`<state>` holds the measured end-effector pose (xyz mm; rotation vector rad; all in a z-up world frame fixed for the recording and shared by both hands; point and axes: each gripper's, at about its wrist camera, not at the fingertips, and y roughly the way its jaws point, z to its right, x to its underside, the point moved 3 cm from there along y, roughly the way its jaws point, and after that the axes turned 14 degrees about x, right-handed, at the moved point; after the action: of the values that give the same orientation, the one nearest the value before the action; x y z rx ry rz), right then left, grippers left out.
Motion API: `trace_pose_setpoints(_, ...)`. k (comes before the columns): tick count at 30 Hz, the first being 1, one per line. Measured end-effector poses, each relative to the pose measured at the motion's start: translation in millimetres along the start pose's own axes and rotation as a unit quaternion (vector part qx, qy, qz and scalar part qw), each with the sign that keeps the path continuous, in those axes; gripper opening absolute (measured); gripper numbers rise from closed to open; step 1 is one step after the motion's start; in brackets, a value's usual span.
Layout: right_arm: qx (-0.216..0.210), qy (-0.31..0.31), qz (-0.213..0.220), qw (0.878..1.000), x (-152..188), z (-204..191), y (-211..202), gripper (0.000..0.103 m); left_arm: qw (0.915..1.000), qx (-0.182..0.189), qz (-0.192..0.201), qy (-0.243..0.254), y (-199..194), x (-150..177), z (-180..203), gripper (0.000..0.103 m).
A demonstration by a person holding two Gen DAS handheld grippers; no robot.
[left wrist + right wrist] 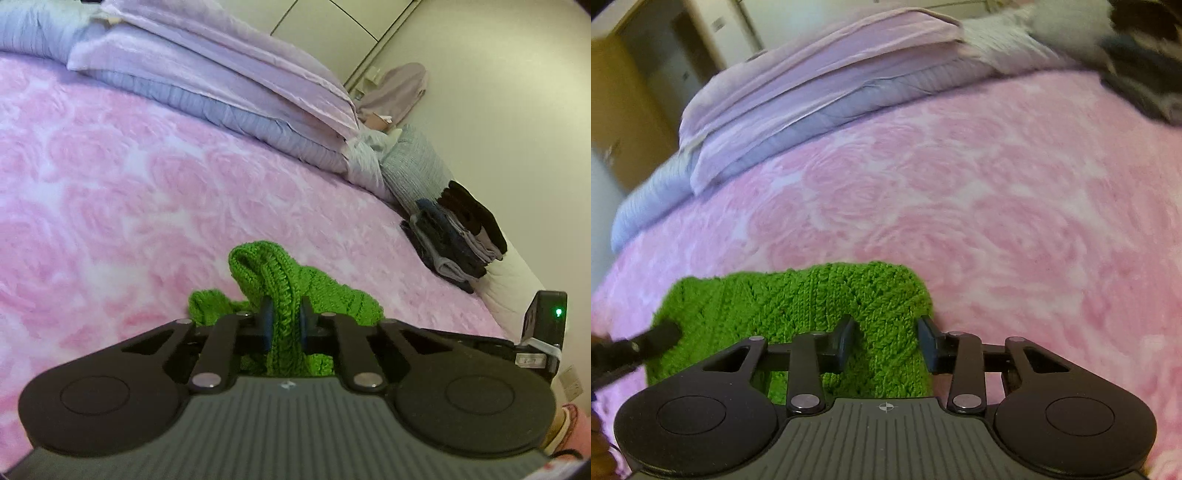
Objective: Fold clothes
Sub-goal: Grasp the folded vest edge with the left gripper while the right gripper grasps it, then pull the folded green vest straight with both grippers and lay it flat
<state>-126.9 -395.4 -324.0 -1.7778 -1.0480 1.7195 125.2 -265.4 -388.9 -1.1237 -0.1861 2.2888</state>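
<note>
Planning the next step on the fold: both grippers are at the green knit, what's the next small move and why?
Probably close the right gripper fully first. Its fingers straddle the green knit with a gap on the right side, while the left gripper already pinches a bunched strand. Lifting now would likely raise one side only off the pink blanket.

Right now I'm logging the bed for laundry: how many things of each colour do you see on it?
Green: 1, the knit garment
Pink: 1, the rose blanket
Lilac: 1, the folded bedding
Dark: 1, the stack of folded clothes
Total: 4
</note>
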Motion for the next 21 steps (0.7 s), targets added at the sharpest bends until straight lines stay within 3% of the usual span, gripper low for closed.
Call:
trace_pose_setpoints(7, 0.035, -0.088, 0.033, 0.995, 12, -32, 14, 0.035, 0.9979, -0.045, -0.012, -0.044, 12, 21, -45, 0.013)
trace_pose_setpoints(12, 0.001, -0.041, 0.038, 0.998, 0, -11, -3, 0.035, 0.9984, -0.036, -0.011, -0.042, 0, 8, -36, 0.016)
trace_pose_setpoints(16, -0.006, -0.041, 0.078, 0.996, -12, -10, -11, 0.035, 0.9987, -0.047, 0.016, 0.012, -3, -15, -18, 0.015)
trace_pose_setpoints(19, -0.031, -0.044, 0.069, 0.996, -10, -19, 5, 0.033, 0.9974, -0.05, -0.019, 0.049, 25, -18, -9, 0.016)
trace_pose_setpoints(21, -0.01, -0.079, 0.062, 0.995, -1, -27, 21, 0.032, 0.9942, -0.073, -0.047, 0.063, 46, -12, -13, 0.013)
